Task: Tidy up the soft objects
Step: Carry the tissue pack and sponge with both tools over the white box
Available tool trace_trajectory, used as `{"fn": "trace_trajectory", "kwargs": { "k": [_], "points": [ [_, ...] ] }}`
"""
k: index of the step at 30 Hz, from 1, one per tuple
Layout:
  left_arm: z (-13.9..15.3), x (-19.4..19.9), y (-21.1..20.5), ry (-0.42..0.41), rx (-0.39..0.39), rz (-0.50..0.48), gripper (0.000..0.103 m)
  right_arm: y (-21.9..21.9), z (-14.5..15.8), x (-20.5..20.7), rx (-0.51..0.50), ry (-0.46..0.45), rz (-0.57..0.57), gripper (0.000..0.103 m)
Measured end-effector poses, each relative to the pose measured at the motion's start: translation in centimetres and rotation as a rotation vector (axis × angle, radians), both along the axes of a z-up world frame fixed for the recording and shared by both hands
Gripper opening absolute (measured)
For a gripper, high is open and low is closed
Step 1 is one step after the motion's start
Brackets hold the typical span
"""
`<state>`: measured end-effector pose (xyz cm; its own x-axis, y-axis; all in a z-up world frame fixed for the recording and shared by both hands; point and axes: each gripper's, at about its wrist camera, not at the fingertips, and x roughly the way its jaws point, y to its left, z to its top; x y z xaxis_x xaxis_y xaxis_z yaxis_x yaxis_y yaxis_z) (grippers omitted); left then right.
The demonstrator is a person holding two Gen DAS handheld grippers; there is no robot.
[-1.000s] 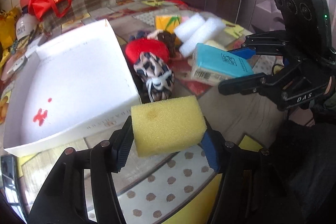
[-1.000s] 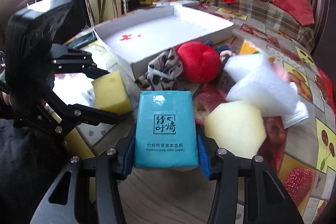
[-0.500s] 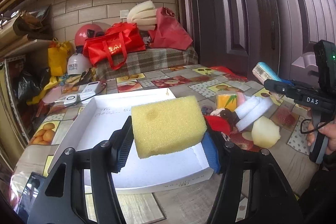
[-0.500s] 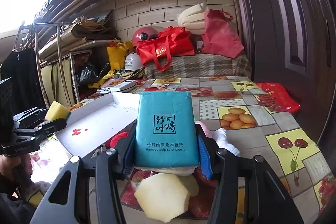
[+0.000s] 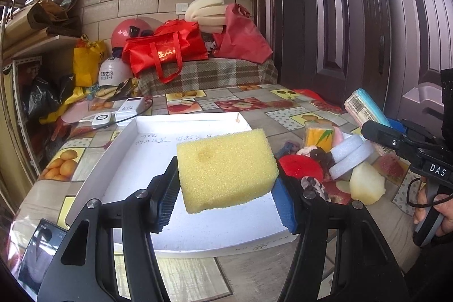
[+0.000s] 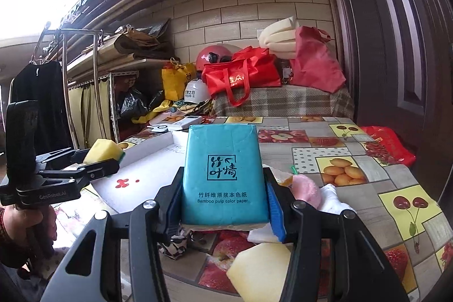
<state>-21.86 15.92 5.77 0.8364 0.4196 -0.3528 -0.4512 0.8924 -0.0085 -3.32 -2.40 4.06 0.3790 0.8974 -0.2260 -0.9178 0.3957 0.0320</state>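
Note:
My left gripper point(image 5: 226, 188) is shut on a yellow sponge block point(image 5: 226, 169), held in the air above the near part of a shallow white box point(image 5: 136, 157). My right gripper point(image 6: 223, 203) is shut on a teal pack of tissue paper point(image 6: 223, 171), lifted over the pile of soft things. In the left wrist view that pack point(image 5: 365, 106) shows at the far right, above the pile: a red plush ball point(image 5: 300, 167), white foam pieces point(image 5: 351, 159) and a pale yellow sponge point(image 5: 366, 184). The right wrist view shows the yellow sponge point(image 6: 103, 150) at the left, over the box point(image 6: 153, 160).
A fruit-patterned cloth covers the table point(image 5: 246, 102). A power bank and a small white device point(image 5: 116, 115) lie behind the box, a phone point(image 5: 36, 254) at the near left corner. Red bags and helmets point(image 5: 167, 47) are piled at the far end, a dark door point(image 5: 339, 19) stands on the right.
Both grippers tilted up from looking down at the table to nearly level. The yellow sponge went from the box's near right corner to above the box; the tissue pack rose off the pile.

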Motion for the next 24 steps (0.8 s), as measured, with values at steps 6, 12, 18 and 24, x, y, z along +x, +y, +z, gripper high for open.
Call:
{"fn": "trace_trajectory", "kwargs": {
  "k": [6,12,18,24],
  "points": [
    [-0.3,-0.3,2.1,0.01,-0.037,0.046,0.06,1.9,-0.2,-1.3,-0.014,-0.006,0.061,0.051],
    [-0.9,0.0,4.3,0.028,-0.057,0.095,0.06,4.4,-0.4,-2.6,-0.047,0.008,0.124,0.051],
    [-1.4,1.1,6.3,0.064,-0.008,0.134,0.06,7.0,-0.7,-4.1,-0.082,0.014,0.172,0.051],
    [-1.5,1.1,7.7,0.051,-0.011,0.158,0.06,9.1,-1.1,-4.6,-0.11,0.054,0.2,0.051]
  ]
}}
